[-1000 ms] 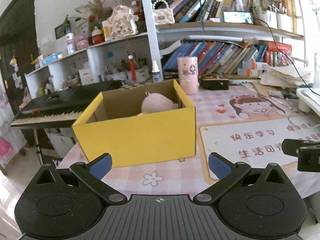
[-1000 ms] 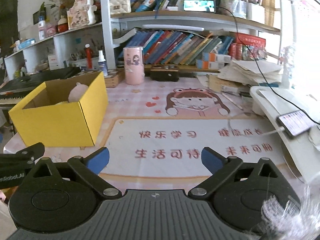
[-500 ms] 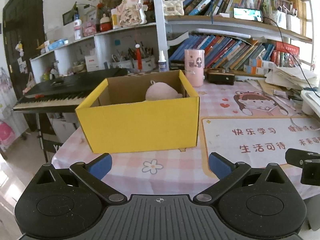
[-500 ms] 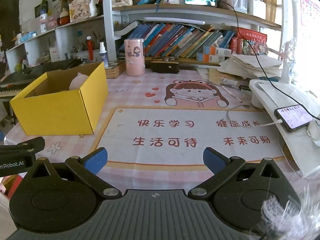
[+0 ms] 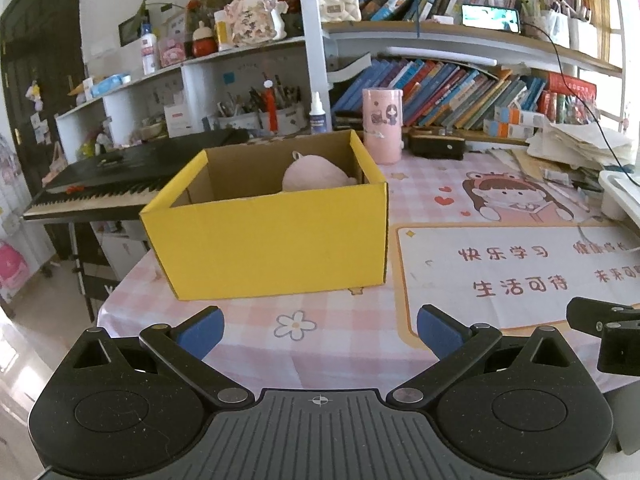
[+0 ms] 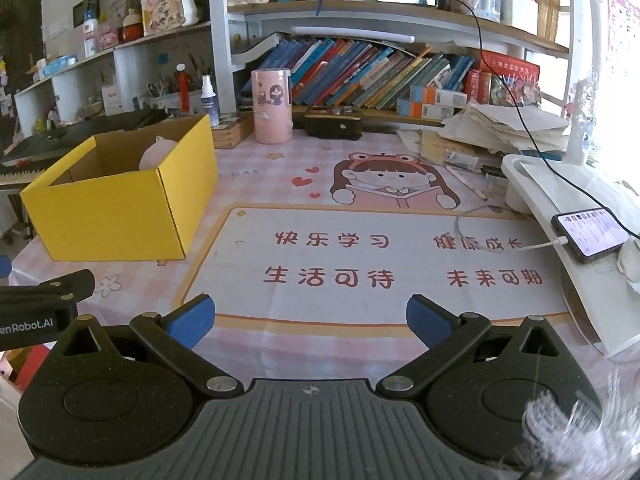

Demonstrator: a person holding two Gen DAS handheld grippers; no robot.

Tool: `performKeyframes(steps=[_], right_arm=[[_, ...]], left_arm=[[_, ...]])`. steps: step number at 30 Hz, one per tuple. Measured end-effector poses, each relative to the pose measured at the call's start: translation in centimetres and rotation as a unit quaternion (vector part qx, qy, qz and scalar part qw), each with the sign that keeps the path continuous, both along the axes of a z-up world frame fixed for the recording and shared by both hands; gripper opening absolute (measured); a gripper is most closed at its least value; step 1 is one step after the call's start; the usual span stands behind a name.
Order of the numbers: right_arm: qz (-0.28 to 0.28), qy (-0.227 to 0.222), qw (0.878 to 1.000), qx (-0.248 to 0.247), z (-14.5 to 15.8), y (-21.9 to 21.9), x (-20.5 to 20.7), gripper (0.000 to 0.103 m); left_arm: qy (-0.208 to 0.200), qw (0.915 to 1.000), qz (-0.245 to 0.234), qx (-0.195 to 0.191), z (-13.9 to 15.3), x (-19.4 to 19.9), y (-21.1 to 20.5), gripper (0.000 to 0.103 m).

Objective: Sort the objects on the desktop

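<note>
A yellow cardboard box (image 5: 276,240) stands open on the pink checked desk, and it also shows in the right wrist view (image 6: 116,208) at the left. A pink plush toy (image 5: 312,174) lies inside it, also visible in the right wrist view (image 6: 156,154). My left gripper (image 5: 318,334) is open and empty, held back from the box's near wall. My right gripper (image 6: 308,322) is open and empty over the near edge of the white printed desk mat (image 6: 360,264).
A pink cylinder cup (image 6: 270,106) and a black case (image 6: 332,122) stand at the back by the bookshelf. A white stand (image 6: 560,220) with a charging phone (image 6: 588,230) sits at the right, papers (image 6: 508,124) behind it. A keyboard piano (image 5: 120,180) is left of the desk.
Both grippers have drawn back and risen a little from the desk; the box looks farther off. Both stay open and empty.
</note>
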State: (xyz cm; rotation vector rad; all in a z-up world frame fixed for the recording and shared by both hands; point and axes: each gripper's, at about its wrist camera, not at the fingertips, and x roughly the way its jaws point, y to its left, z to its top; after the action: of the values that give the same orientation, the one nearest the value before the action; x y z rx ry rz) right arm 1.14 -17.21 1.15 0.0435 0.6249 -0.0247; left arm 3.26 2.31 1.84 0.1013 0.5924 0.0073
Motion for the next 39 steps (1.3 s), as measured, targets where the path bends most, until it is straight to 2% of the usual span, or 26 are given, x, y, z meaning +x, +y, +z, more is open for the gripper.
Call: performKeyframes(steps=[39], right_arm=[[0.003,0.001,1.000,-0.004,-0.06,0.13,-0.09,0.103]], left_arm=[[0.007,0.9998,-0.019,-0.004,-0.07,-0.28,-0.85,0.103]])
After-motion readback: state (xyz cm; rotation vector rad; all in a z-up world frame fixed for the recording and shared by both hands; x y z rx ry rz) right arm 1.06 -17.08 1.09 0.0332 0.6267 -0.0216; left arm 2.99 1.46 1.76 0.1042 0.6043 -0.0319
